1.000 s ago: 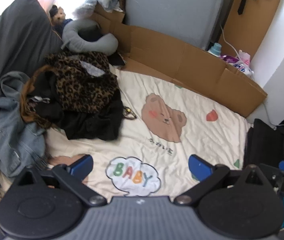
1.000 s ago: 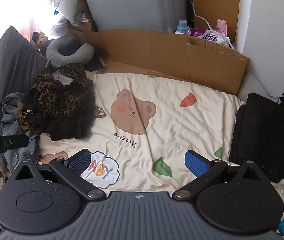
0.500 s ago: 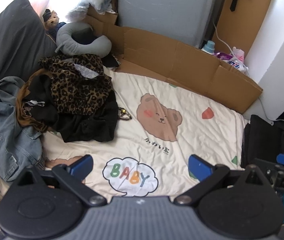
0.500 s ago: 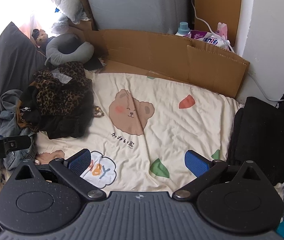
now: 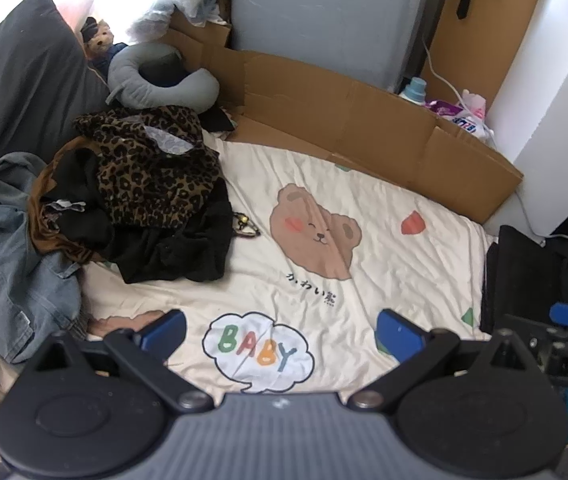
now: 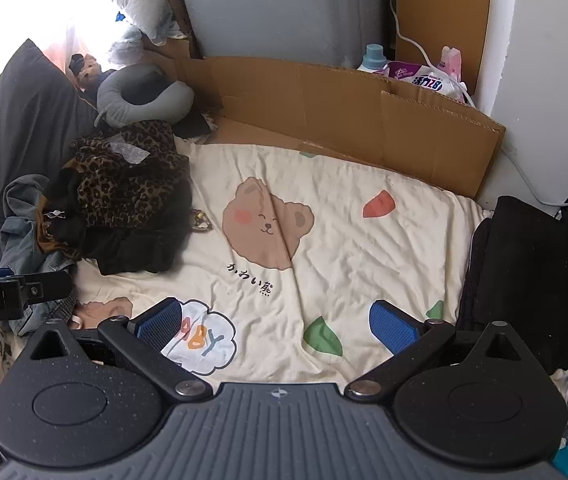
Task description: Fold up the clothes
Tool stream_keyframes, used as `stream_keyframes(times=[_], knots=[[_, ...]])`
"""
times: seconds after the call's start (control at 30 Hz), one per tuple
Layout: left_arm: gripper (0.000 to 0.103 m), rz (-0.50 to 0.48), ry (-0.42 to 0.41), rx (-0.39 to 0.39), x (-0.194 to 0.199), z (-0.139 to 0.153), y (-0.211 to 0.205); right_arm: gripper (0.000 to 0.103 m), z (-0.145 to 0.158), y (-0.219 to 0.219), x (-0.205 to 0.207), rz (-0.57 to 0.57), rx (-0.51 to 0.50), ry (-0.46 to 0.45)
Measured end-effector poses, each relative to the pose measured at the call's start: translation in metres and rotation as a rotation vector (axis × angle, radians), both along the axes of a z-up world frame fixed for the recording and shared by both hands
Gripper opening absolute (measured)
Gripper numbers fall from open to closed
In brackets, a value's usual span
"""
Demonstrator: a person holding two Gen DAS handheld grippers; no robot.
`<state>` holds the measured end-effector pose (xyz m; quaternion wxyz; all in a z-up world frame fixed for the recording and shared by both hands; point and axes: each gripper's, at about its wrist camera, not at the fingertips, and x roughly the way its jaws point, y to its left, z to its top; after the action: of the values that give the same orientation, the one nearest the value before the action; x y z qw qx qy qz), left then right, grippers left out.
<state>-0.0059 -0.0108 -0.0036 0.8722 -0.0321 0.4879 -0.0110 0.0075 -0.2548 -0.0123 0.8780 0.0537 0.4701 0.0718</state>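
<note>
A heap of unfolded clothes lies at the left of a cream bear-print blanket (image 5: 384,264) (image 6: 344,240): a leopard-print garment (image 5: 151,176) (image 6: 123,184) on top, a black garment (image 5: 175,252) (image 6: 135,248) under it, a denim jacket (image 5: 15,264) (image 6: 23,240) at the far left. My left gripper (image 5: 281,330) hovers open above the "BABY" cloud print, empty. My right gripper (image 6: 275,322) is open and empty over the blanket's near edge. Folded black clothing (image 5: 524,276) (image 6: 520,272) sits at the right.
A cardboard wall (image 5: 364,120) (image 6: 344,108) lines the blanket's far side. A grey neck pillow (image 5: 155,84) (image 6: 139,96) and a dark pillow (image 5: 15,88) lie at the back left. Detergent bottles (image 6: 412,68) stand behind the cardboard. A small metal clasp (image 5: 245,226) lies beside the heap.
Both grippers have pulled back and risen slightly, so the blanket and heap look smaller and farther off. Both stay open and empty. The clothes have not moved.
</note>
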Motion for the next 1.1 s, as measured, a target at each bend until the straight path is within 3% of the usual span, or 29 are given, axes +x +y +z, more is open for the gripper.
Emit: stream_keyframes(times=[0.93,1.1], knots=[[0.102,0.0,0.035,-0.017,0.0051,-0.0074,0.0032,0.103,0.0047,0.0051,-0.0013,0.042,-0.012,-0.024],[0.102,-0.009,0.05,0.008,0.0068,-0.005,0.0029,0.103,0.0069,0.0022,-0.0011,0.031,-0.005,-0.03]])
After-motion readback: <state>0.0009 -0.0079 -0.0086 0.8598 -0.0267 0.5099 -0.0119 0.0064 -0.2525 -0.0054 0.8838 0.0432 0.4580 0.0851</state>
